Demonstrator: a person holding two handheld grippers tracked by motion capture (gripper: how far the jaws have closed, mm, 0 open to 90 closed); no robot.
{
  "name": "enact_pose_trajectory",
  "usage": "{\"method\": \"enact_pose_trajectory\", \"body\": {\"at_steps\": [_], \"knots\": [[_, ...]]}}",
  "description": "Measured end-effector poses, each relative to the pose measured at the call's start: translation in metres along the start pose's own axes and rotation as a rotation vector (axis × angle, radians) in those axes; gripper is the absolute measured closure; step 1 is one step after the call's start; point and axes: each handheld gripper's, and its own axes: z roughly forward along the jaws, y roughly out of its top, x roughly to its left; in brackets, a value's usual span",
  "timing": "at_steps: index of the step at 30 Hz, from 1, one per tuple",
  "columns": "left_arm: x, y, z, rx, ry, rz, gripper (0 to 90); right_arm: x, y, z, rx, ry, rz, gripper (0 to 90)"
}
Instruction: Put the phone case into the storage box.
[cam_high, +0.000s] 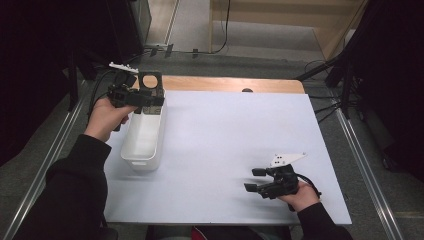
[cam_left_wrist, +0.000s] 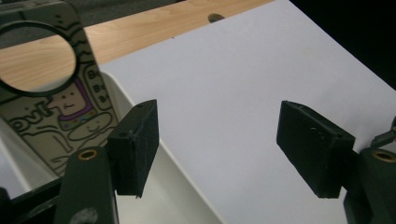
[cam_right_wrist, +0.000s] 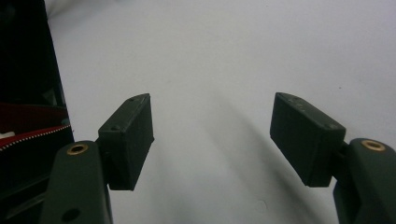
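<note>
A white oblong bin (cam_high: 145, 135) stands at the left of the white mat (cam_high: 235, 125). At its far end a black card (cam_high: 150, 80) with a round hole stands upright; in the left gripper view this card (cam_left_wrist: 70, 107) shows cartoon drawings. My left gripper (cam_high: 155, 101) hovers over the bin's far end, just in front of the card, pointing right. Its jaws are open with nothing between them (cam_left_wrist: 217, 126), and the bin's rim (cam_left_wrist: 187, 186) runs below them. My right gripper (cam_high: 251, 179) rests low near the mat's front right, open and holding nothing (cam_right_wrist: 212, 126).
Bare wooden tabletop (cam_high: 225, 83) shows beyond the mat, with a small dark spot (cam_high: 246, 90) on it. Dark stands and cables (cam_high: 345, 95) flank the table on both sides. The mat's front edge (cam_high: 225, 220) lies close to the right hand.
</note>
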Motion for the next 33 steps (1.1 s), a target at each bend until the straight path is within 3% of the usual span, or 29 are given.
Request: {"method": "enact_pose_trajectory", "body": {"at_steps": [23,33], "knots": [[-0.045,-0.019,0.015,0.024,-0.078,0.065,29.6,0.001,0.000,0.001,0.005,0.001,-0.001,29.0],[-0.058,-0.031,0.022,0.026,-0.109,0.086,29.6,0.001,0.000,0.001,0.006,0.002,-0.004,29.0]]}}
